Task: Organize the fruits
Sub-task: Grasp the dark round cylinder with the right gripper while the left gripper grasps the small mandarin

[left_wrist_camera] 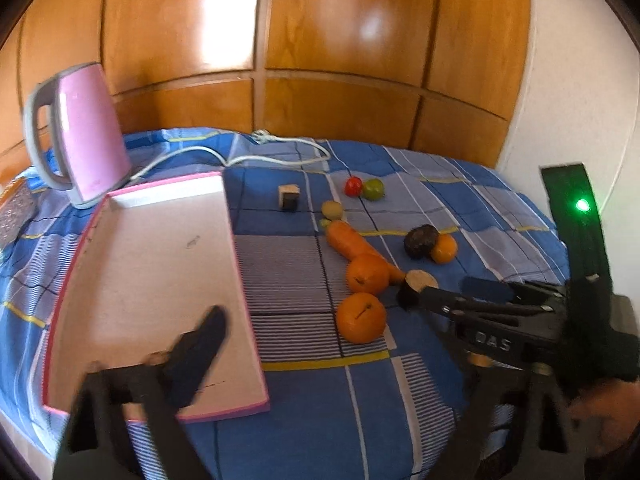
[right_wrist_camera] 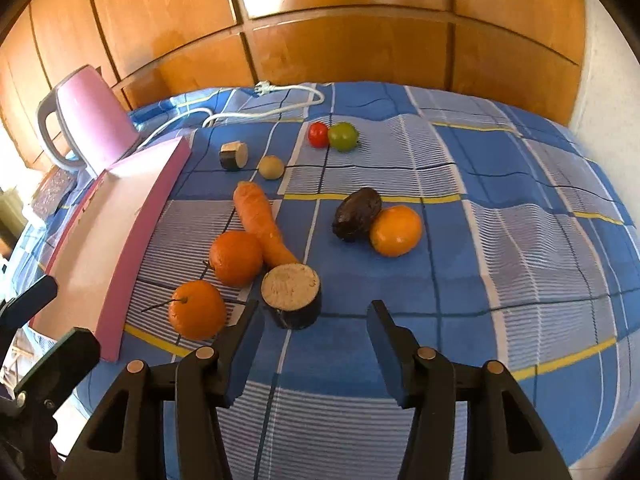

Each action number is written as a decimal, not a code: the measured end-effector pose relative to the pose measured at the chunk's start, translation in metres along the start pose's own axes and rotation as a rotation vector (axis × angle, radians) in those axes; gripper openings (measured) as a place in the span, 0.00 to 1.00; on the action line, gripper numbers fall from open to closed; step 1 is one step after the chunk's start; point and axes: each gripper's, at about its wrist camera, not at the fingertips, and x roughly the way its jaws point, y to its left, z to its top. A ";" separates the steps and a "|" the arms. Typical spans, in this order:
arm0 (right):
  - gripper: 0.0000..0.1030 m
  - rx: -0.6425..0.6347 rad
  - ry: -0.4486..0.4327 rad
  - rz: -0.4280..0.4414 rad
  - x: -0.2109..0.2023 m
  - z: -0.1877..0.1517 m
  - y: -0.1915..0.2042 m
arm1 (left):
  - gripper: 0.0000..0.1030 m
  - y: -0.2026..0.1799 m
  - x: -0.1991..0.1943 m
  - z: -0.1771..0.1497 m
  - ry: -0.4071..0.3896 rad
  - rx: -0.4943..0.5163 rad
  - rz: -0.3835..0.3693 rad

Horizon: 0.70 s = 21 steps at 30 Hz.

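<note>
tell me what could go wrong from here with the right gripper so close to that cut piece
1. The right gripper is open just short of the dark-skinned cut chunk; its left finger could knock the nearest orange and roll it.
2. The chunk touches the carrot tip, so gripping may drag it.
3. The left gripper hangs over the tray edge and may bump it.

"DAS" on right claw (left_wrist_camera: 432, 288) body.

Both wrist views angled down, close over shared fruit-strewn bedspread (right_wrist_camera: 500, 216), left perhaps blurrier
</note>
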 end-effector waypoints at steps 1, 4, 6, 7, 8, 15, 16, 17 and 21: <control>0.53 -0.010 0.003 0.008 0.003 0.001 0.001 | 0.69 -0.002 0.004 0.000 0.016 0.007 -0.007; 0.53 -0.045 0.011 0.022 0.012 0.006 0.004 | 0.69 -0.004 0.011 0.000 0.043 0.017 -0.033; 0.53 -0.065 0.022 0.015 0.020 0.008 0.007 | 0.68 -0.006 0.014 0.001 0.051 0.028 -0.045; 0.53 -0.073 0.032 0.014 0.024 0.009 0.007 | 0.68 -0.006 0.016 0.001 0.057 0.031 -0.048; 0.45 -0.077 0.044 0.011 0.029 0.009 0.007 | 0.68 -0.006 0.019 0.002 0.065 0.030 -0.054; 0.34 -0.051 0.038 0.043 0.029 0.007 -0.003 | 0.61 -0.010 0.041 0.002 0.131 0.045 -0.100; 0.34 -0.038 0.037 0.053 0.028 0.006 -0.007 | 0.61 -0.012 0.043 0.003 0.137 0.056 -0.104; 0.35 -0.027 0.035 0.061 0.028 0.006 -0.009 | 0.61 -0.014 0.046 0.003 0.142 0.064 -0.107; 0.35 -0.021 0.035 0.072 0.030 0.007 -0.013 | 0.61 -0.021 0.059 0.005 0.172 0.093 -0.115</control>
